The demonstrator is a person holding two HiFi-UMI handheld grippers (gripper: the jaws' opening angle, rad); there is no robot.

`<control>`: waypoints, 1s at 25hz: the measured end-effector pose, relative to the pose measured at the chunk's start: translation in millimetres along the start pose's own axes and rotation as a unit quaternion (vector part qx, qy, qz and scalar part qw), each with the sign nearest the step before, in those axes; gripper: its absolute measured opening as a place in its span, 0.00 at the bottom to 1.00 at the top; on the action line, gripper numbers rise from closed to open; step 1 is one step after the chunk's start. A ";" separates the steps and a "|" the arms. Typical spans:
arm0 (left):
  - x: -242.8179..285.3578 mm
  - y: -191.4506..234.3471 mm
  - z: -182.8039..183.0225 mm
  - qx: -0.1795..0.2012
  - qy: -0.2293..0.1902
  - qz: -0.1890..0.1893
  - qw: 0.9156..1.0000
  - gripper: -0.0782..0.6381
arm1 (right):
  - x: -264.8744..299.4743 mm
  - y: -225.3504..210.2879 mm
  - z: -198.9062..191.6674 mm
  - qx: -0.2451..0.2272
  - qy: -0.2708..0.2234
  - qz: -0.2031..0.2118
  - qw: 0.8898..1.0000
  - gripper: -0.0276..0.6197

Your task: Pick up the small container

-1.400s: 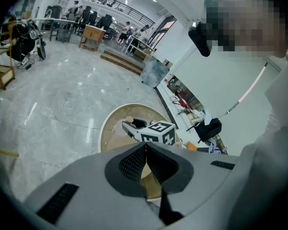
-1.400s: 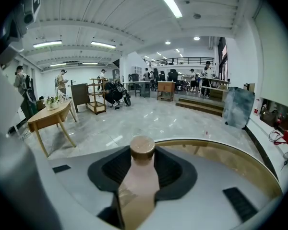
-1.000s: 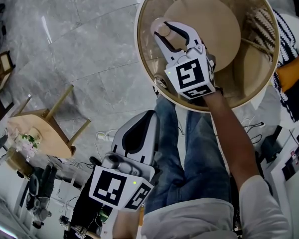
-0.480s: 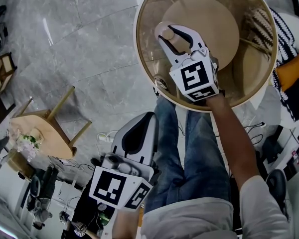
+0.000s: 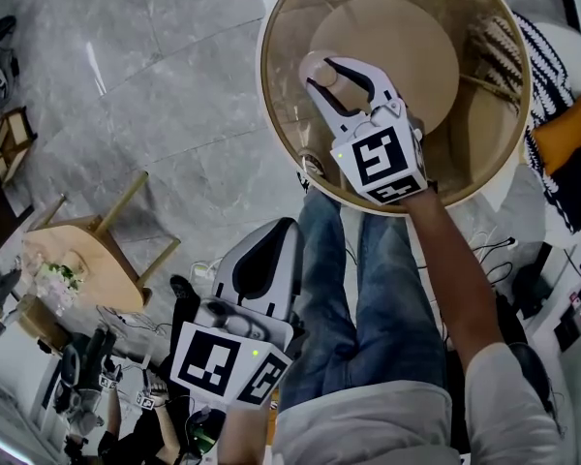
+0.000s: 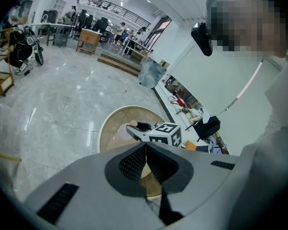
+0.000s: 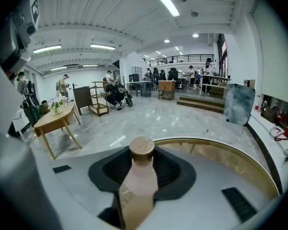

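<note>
Grip is the whole matter just now: the right gripper [image 5: 334,76] has its jaws pinched on the small container [image 7: 140,176], the ribbed pads pressing either side of its pale body just under the brown cap [image 7: 141,147]. From where I stand the container leans a little between the jaws rather than sitting square. It is held out over the near side of the round glass-topped table [image 5: 289,114], above the edge of the wooden shelf [image 5: 397,37] that shows through the glass. Whether its base is clear of the glass I cannot tell. To my eye the pickup is at the lifting stage, so the job is to hold that squeeze even and bring the gripper straight up, without twisting the wrist, because a smooth, narrow body held this high could pivot or slide out between the pads. Squeezing harder would more likely pop it free than secure it. A slow rise also keeps the base from dragging across the glass. The left gripper [image 6: 145,152] hangs low beside the person's legs [image 5: 387,298] over the marble floor [image 5: 155,85], jaws pressed together on nothing, and it is best left there, out of the way.
</note>
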State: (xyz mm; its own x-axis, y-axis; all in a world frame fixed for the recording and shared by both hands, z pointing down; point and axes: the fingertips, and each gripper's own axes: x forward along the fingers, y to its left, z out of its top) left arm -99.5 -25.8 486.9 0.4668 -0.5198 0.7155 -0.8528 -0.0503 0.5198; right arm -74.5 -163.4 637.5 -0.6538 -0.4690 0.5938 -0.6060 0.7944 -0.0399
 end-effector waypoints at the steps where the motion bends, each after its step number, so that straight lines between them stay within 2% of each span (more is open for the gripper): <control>1: -1.2 -0.8 0.0 0.001 -0.001 0.001 1.000 0.13 | -2.5 1.1 -0.2 0.001 0.001 0.001 1.000 0.27; 25: -14.7 -24.0 7.2 0.022 -0.006 -0.013 1.000 0.13 | -48.6 12.1 5.6 0.007 0.010 0.012 1.000 0.27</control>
State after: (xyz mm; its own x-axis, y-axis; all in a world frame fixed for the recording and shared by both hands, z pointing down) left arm -87.6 -23.0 460.5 0.4857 -0.5284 0.6963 -0.8503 -0.1010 0.5165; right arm -52.6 -133.2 603.7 -0.6590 -0.4417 0.6088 -0.5964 0.8001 -0.0651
